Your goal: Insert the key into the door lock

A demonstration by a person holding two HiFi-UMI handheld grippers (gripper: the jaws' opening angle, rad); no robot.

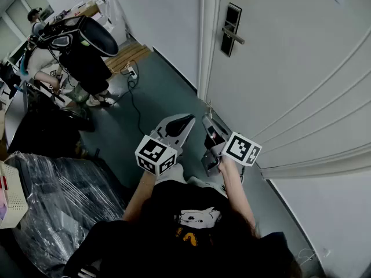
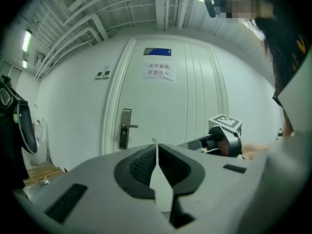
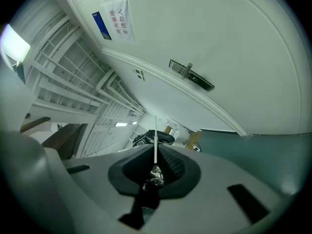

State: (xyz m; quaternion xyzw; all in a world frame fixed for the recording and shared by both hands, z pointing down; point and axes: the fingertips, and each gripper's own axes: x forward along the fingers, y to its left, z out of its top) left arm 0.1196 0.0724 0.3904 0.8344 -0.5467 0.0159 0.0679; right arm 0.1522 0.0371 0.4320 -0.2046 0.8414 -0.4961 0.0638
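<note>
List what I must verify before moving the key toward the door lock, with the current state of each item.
1. The thin silver key is gripped: ok. The right gripper is shut on it, blade standing up between the pads.
2. The left gripper is free: ok. Its jaws are together with nothing between them.
3. The black-and-silver lock plate on the white door is in sight: ok.
4. Keyhole found: cannot tell, too small to make out.
5. Key aimed at the lock: not ok. In the right gripper view the plate sits up and right of the key tip.
6. Key near the lock: not ok. Both grippers are held low, apart from the plate.
</note>
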